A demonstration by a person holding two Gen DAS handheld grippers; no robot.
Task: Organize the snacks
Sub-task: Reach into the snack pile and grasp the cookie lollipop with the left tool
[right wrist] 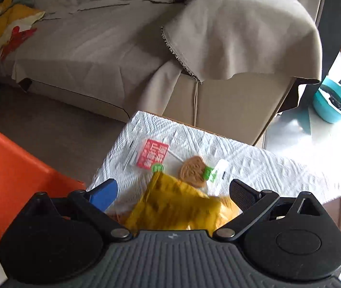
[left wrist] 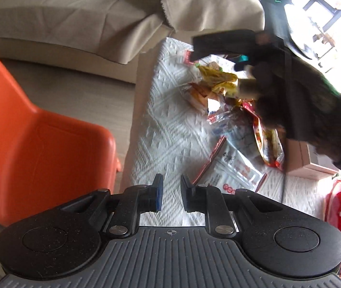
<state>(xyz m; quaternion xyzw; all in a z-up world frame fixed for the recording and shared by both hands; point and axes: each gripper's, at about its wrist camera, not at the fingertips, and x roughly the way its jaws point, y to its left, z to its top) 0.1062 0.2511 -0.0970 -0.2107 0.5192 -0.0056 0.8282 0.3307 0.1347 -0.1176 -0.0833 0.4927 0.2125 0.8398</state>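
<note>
Several snack packs lie in a heap on a white patterned tablecloth (left wrist: 170,132): a yellow bag (left wrist: 218,79), an orange pack (left wrist: 199,96), a red and yellow bag (left wrist: 269,144) and a clear zip bag with red print (left wrist: 237,168). My left gripper (left wrist: 172,193) hangs over bare cloth at the near edge, its pads a narrow gap apart with nothing between them. My right gripper (right wrist: 174,187) stands wide open just above the yellow bag (right wrist: 175,206), its pads clear of the bag. Beyond lie a red packet (right wrist: 152,156) and a wrapped round biscuit (right wrist: 192,171).
An orange plastic chair (left wrist: 38,132) stands left of the table. A beige covered sofa (right wrist: 98,48) runs behind. A person's dark sleeve (left wrist: 314,100) reaches in from the right over a cardboard box (left wrist: 307,158). A teal basin (right wrist: 331,103) sits on the floor.
</note>
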